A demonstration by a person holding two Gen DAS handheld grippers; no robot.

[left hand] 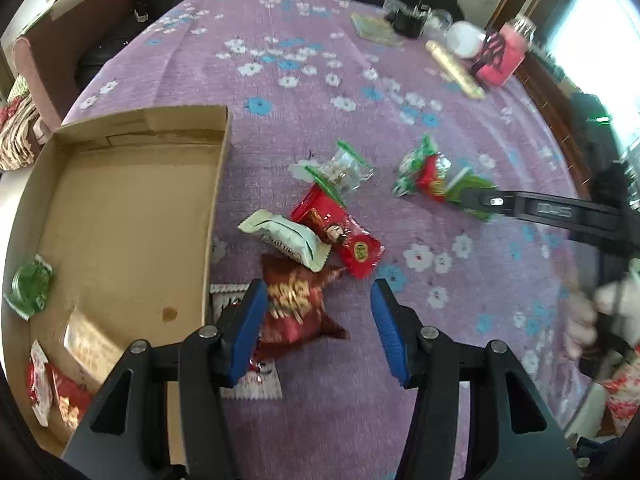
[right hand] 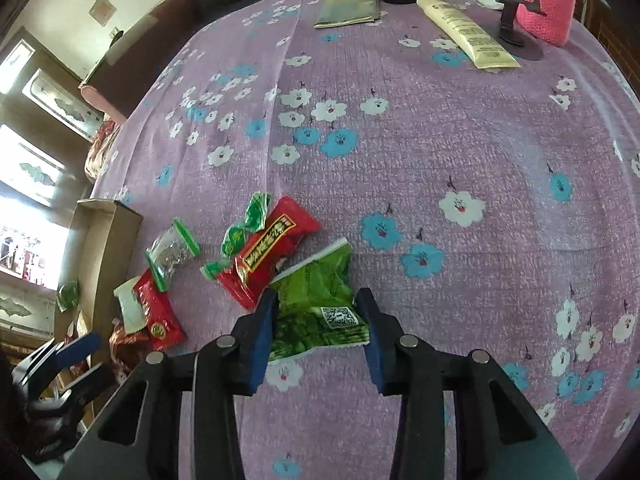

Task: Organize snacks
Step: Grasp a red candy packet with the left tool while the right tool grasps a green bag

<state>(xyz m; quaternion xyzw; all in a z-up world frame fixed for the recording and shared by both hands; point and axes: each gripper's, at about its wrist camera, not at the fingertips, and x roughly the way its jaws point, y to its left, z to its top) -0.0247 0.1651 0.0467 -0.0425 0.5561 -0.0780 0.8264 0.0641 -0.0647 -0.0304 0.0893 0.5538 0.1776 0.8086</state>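
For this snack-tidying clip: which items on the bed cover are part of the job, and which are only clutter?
Job items: cardboard box; dark red snack bag; white packet; red packet; clear packet; green packet; long red packet.

Clutter: cream tube; pink knitted item; flat gold pouch.

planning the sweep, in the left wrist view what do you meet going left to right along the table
cardboard box → white snack packet → clear packet with green ends → green and red packet pile → right gripper
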